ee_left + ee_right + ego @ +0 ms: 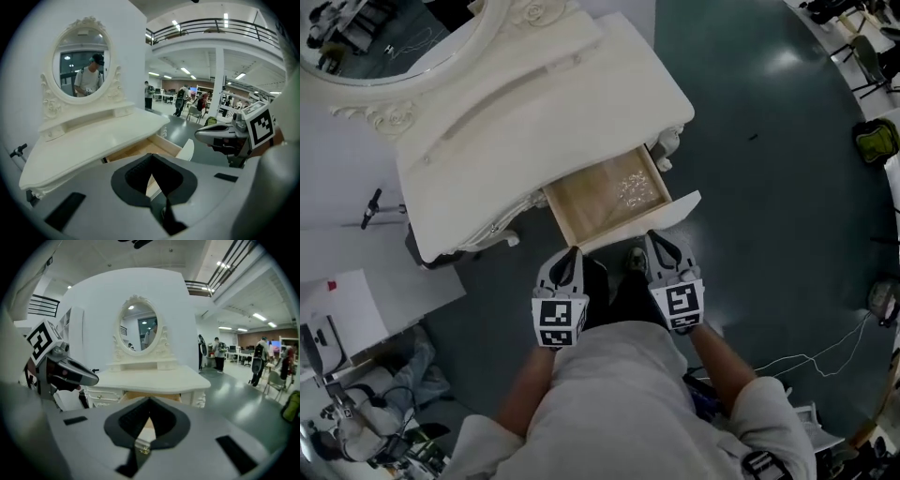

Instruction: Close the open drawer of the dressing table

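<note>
Scene: a person is standing in front of a white dressing table (pixel 534 122) with an oval mirror (pixel 384 37), a gripper in each hand.
Drawer: the drawer (pixel 591 204) is standing pulled well out from under the tabletop on the person's side, its wooden floor showing. A small cluster of glittery bits (pixel 635 187) is lying in its far right corner.
Drawer front: the white front panel (pixel 680 206) is facing the person, unobstructed.
Left gripper: the left gripper (pixel 570 253) is hovering just before the left end of the front panel. Its jaws are pressed together with nothing between them.
Right gripper: the right gripper (pixel 658 239) is sitting just before the middle of the panel. Its jaws are likewise closed on nothing.
Contact: I cannot tell from any view whether either tip is touching the panel.
Step in hand: by my reading, the person is lining both closed claws up against the drawer front, and the push is not yet begun.
Next move: it is calling for both tips to bear flat on the front panel and drive it straight in toward the table, evenly on both sides so the drawer is not skewing on its runners.
</note>
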Motion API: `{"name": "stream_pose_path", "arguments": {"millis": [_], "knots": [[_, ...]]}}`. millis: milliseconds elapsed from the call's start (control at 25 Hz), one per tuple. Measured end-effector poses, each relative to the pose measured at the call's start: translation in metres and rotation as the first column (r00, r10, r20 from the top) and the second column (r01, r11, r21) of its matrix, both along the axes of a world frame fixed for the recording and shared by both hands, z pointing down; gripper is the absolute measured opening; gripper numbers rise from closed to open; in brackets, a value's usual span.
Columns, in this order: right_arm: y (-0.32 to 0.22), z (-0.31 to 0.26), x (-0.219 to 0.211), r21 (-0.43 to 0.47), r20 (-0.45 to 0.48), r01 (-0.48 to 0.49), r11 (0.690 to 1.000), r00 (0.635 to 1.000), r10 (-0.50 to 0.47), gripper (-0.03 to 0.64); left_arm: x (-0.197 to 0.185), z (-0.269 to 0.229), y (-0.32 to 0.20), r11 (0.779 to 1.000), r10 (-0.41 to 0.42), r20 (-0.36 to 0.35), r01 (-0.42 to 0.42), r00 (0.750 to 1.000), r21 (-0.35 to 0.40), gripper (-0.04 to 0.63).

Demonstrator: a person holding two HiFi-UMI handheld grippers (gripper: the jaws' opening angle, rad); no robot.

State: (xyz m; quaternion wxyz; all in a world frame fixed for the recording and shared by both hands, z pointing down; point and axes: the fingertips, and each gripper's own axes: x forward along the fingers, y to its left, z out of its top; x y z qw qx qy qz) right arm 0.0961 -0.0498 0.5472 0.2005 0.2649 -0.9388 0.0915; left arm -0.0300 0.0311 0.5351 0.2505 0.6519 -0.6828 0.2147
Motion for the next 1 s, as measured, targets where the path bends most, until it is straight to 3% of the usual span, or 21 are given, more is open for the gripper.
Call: {"name": "stream_pose_path", "arguments": {"millis": [80, 240, 360, 560, 760, 920, 1000], "knots": [[0.011, 0.014, -0.004, -0.022, -0.027, 0.029, 0.999, 0.999, -0.03, 0.014, -0.003, 0.007, 0.001, 1.0, 0.005, 0.002, -0.005, 1.0, -0.017, 0.006], [0.019, 0.03, -0.004, -0.045, -0.066, 0.056, 0.997, 0.996, -0.059, 0.014, 0.0, 0.029, 0.001, 0.993, 0.096, 0.035, -0.094, 0.995, -0.066, 0.006], [0.012, 0.039, 0.007, -0.067, -0.097, 0.035, 0.997, 0.994, -0.041, 0.014, 0.003, 0.043, 0.005, 0.987, 0.128, 0.004, -0.127, 0.992, -0.099, 0.006], [-0.01, 0.066, 0.024, -0.038, -0.212, 0.071, 0.997, 0.974, -0.077, 0.014, -0.007, 0.071, 0.012, 0.985, 0.106, -0.019, -0.108, 0.994, -0.136, 0.006], [0.019, 0.115, 0.029, -0.207, -0.246, 0.116, 0.972, 0.955, -0.166, 0.014, -0.015, 0.089, 0.037, 0.98, 0.05, -0.026, -0.054, 0.998, -0.193, 0.006], [0.041, 0.146, 0.021, -0.262, -0.262, 0.117, 0.958, 0.947, -0.188, 0.02, -0.022, 0.092, 0.046, 0.98, 0.01, -0.035, -0.017, 0.999, -0.199, 0.006], [0.052, 0.165, 0.016, -0.31, -0.268, 0.121, 0.943, 0.941, -0.209, 0.103, -0.021, 0.092, 0.051, 0.98, 0.003, -0.033, -0.01, 0.999, -0.2, 0.006]]}}
